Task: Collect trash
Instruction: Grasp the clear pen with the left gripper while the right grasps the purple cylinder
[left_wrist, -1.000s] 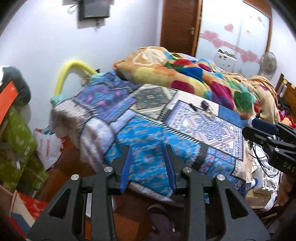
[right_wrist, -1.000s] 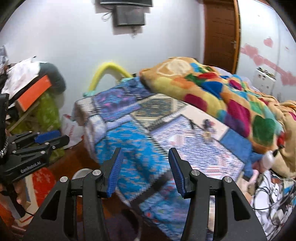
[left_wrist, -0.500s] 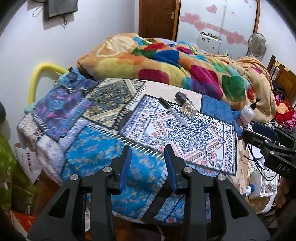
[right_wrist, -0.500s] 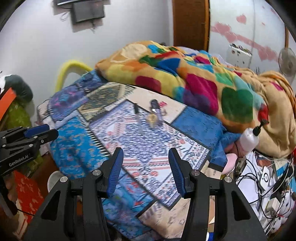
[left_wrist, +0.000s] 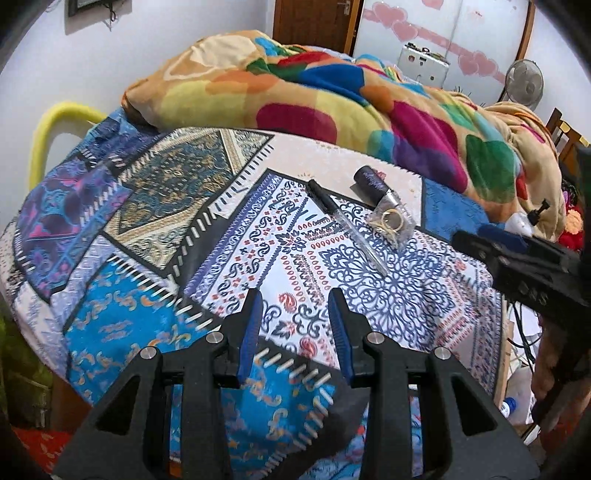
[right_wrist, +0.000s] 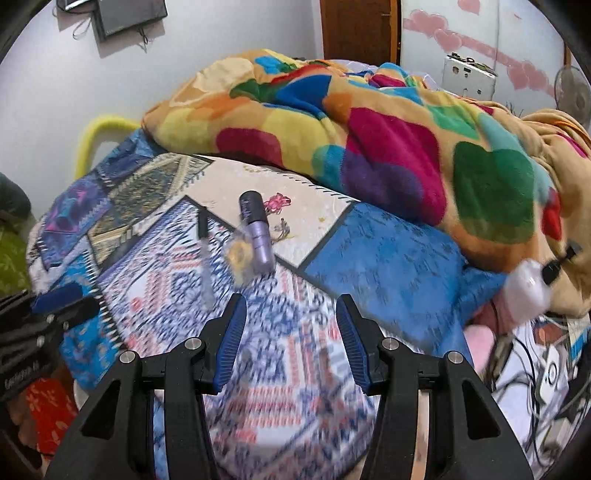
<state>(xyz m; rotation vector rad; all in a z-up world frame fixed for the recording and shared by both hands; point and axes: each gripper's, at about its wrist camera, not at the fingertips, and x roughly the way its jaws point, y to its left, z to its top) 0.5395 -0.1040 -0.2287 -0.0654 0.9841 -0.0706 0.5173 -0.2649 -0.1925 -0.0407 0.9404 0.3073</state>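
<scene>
Left wrist view. You are looking down at a bed covered with a patchwork bedspread (left_wrist: 155, 221) in blue, white and dark panels. A crumpled multicoloured blanket (left_wrist: 332, 107) lies along the far side. Behind it stand a white wall, a brown door (left_wrist: 314, 18) and a standing fan (left_wrist: 523, 83).

Three items lie together on the white patterned panel, beyond the left gripper (left_wrist: 294, 328). The pen (left_wrist: 347, 230) has its black cap at the far left end; its long axis runs diagonally toward the near right. The dark tube (left_wrist: 373, 184) lies parallel to the pen, just right of it. The clear plastic bag (left_wrist: 393, 223) of rubber bands touches the tube's near end.

The left gripper points downward at the bedspread. Its jaws stand partly apart, with only fabric visible between them. The right gripper enters from the right edge, well clear of the items.

Right wrist view. This view is motion-blurred. You see the same bedspread (right_wrist: 369, 251), blanket (right_wrist: 388, 147) and door (right_wrist: 358, 29), plus a wall-mounted black screen (right_wrist: 129, 14).

The tube (right_wrist: 256, 229) lies ahead, its dark cap farthest away. The bag (right_wrist: 238, 254) overlaps its left side; the pen (right_wrist: 205, 254) lies further left.

The right gripper (right_wrist: 291, 343) points downward, jaws moderately apart and empty. The left gripper (right_wrist: 55, 310) shows at the left edge.
</scene>
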